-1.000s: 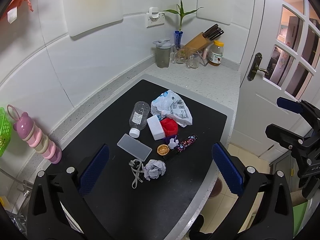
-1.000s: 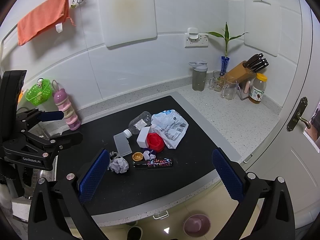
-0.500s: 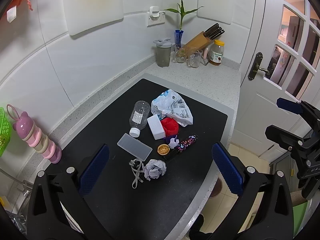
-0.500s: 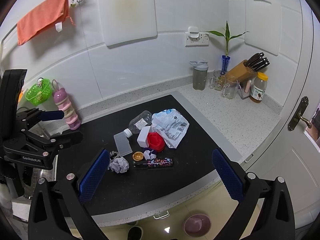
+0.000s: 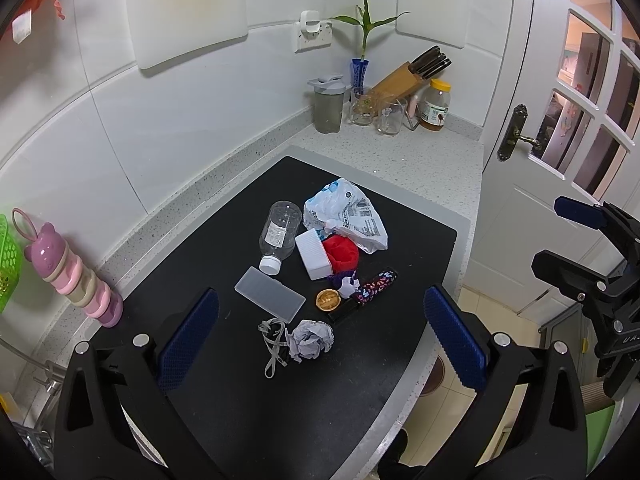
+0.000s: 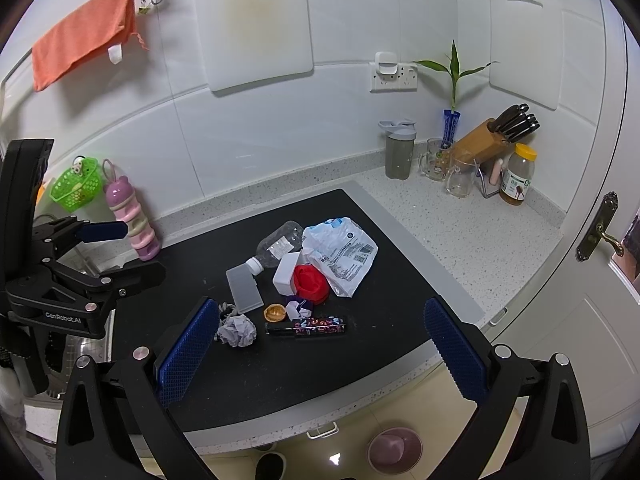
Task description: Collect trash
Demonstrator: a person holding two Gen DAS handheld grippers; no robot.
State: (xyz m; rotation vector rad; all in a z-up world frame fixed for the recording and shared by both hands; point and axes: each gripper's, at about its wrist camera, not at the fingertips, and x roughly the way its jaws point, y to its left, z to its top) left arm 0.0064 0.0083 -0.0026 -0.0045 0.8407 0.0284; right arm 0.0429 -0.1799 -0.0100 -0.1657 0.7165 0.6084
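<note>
No item has yet been collected. The left gripper (image 5: 320, 340) and right gripper (image 6: 320, 344) are both held above the desk (image 5: 224, 404) with jaws spread wide and nothing between them. The trash is clustered mid-desk: a clear plastic bottle (image 5: 280, 232), plastic bag (image 5: 346, 216), white box (image 5: 314, 254), red cap (image 5: 340, 254), and crumpled paper ball (image 5: 312, 338), nearest the left gripper. No bin is seen. A descent onto one piece is judged to be required next.

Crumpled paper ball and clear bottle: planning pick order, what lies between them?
In the left wrist view, a translucent plastic lid lies flat between the paper ball and the bottle.
</note>
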